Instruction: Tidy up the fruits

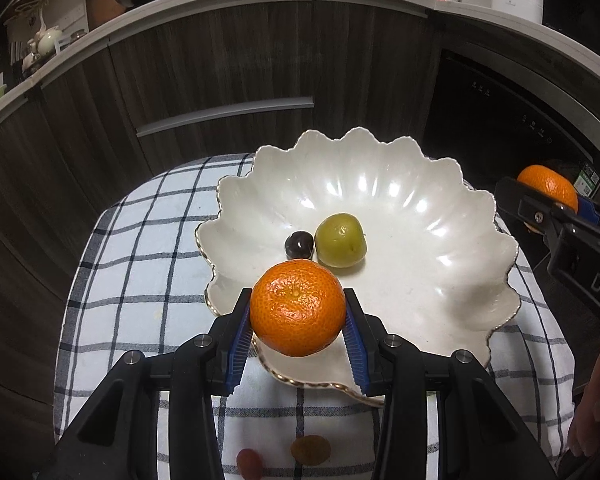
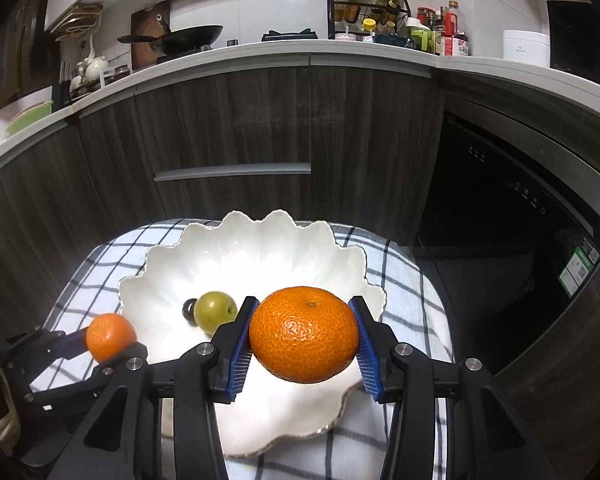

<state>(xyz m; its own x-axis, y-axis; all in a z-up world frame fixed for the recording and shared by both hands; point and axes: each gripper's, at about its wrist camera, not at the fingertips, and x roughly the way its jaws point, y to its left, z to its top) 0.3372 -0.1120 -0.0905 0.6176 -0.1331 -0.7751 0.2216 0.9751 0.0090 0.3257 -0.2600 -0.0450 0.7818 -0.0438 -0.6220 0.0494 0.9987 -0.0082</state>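
Blue pads (image 1: 240, 344) of our left gripper (image 1: 298, 320) clamp one orange (image 1: 298, 308) over the white bowl's (image 1: 440, 280) near rim – our right gripper (image 2: 304, 334) pinches another orange (image 2: 304, 334) likewise (both off the cloth).

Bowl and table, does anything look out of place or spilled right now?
Nothing is spilled or damaged. The only strays are two small fruits lying on the checked cloth outside the white bowl, which holds a green fruit and a dark one.

The white bowl (image 1: 440, 208) is left bare toward three o'clock; the green fruit (image 1: 341, 240) and a dark fruit (image 1: 299, 245), possibly a plum, are lodged centrally.
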